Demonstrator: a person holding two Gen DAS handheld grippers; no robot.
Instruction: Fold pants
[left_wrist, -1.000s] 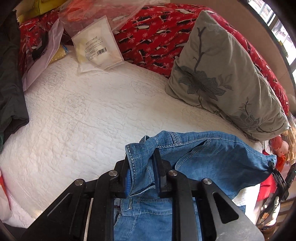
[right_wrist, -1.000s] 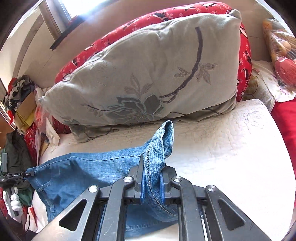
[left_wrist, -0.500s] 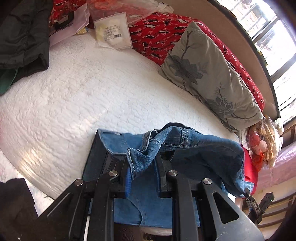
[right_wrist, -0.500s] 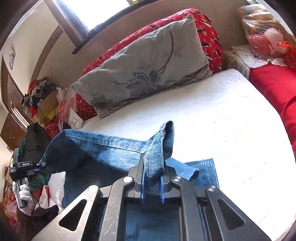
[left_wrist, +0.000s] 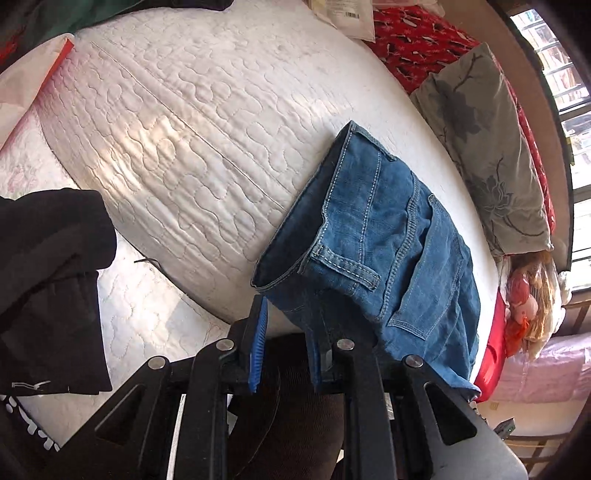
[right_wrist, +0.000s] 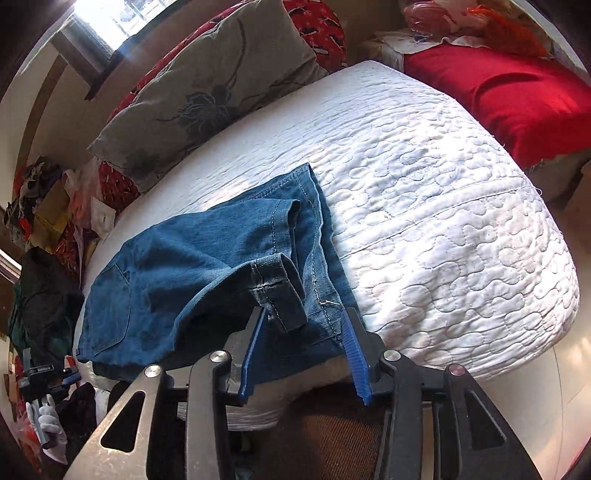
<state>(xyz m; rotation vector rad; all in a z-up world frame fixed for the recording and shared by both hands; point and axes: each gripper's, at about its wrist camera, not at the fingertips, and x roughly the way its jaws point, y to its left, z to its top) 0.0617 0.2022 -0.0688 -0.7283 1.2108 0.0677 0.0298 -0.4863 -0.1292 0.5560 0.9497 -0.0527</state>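
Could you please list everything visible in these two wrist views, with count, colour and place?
jeans: one pair, blue denim, folded on the near edge of the bed
quilted cover: one, white, over the mattress
pillow: one, grey with a dark flower print, at the far edge of the bed
red blanket: one, red, beyond the bed corner
black garment: one, black, at the left in the left view
left gripper: one, black with blue pads, open, near the waistband
right gripper: one, black with blue pads, open, at the hems
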